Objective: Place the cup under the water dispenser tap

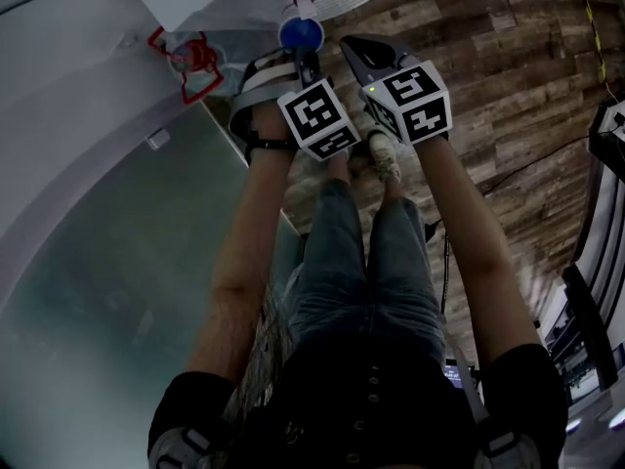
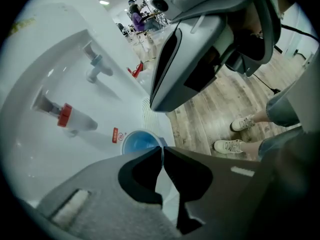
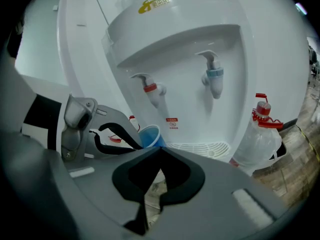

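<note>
A blue cup (image 1: 301, 35) hangs in front of the white water dispenser (image 3: 190, 44), its wall pinched in my shut left gripper (image 2: 162, 150). In the right gripper view the cup (image 3: 150, 135) sits low, below and slightly left of the red tap (image 3: 152, 90); the blue tap (image 3: 214, 78) is further right. The left gripper view shows the cup's blue inside (image 2: 141, 141) just beyond the jaw tips, near a small red label (image 2: 115, 134). My right gripper (image 3: 160, 150) hovers beside the left one (image 1: 304, 55) with its jaws closed and nothing between them.
A white drip grille (image 3: 200, 146) lies at the dispenser's foot. A clear water bottle with a red cap (image 3: 260, 129) stands on the wooden floor (image 1: 508, 76) to its right. The person's legs and white shoes (image 2: 235, 134) are directly below.
</note>
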The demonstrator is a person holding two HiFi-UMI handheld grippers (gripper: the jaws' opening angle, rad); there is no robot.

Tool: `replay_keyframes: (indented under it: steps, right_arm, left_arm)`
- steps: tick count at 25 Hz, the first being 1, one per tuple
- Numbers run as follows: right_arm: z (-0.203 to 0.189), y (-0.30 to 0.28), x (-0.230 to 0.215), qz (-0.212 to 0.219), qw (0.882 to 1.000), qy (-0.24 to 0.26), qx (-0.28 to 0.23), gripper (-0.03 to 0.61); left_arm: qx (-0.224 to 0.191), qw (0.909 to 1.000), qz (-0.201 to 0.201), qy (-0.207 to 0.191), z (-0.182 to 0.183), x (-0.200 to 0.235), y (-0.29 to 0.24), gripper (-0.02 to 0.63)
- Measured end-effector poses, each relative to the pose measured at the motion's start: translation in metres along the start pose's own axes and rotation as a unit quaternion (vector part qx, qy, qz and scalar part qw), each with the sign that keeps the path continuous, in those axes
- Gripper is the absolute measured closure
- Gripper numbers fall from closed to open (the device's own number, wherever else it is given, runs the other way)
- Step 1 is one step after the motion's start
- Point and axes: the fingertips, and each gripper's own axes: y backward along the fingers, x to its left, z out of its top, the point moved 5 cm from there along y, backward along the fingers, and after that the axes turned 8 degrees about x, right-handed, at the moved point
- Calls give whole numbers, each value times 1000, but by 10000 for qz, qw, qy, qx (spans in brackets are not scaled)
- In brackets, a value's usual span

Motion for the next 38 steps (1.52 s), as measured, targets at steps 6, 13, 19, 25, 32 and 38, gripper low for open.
replay_keyframes:
  steps: [6, 13, 19, 25, 32, 38]
  right_arm:
    - [0, -13, -10, -27, 10000, -91, 1, 578]
    - [-12, -20, -12, -34, 9997, -233, 70, 578]
    - [-21, -21, -20, -47, 9993, -364, 120, 578]
    - [-18, -26, -20, -73, 9991, -399, 142, 578]
    - [-14, -24, -29, -109, 9988, -465, 80, 578]
    - [-22, -26, -26, -155, 9985, -479, 207, 578]
  left_arm:
    - [26, 9999, 66, -112, 5, 7, -16, 595]
    - [50, 9991, 319, -266, 11, 14, -36, 595]
    - [175, 9976, 536, -402, 18, 25, -45, 594]
    - [166, 9974, 537, -449, 17, 26, -55, 592]
    - [140, 9980, 493, -371, 19, 26, -59, 590]
    - [161, 9982, 518, -236, 14, 28, -60, 543]
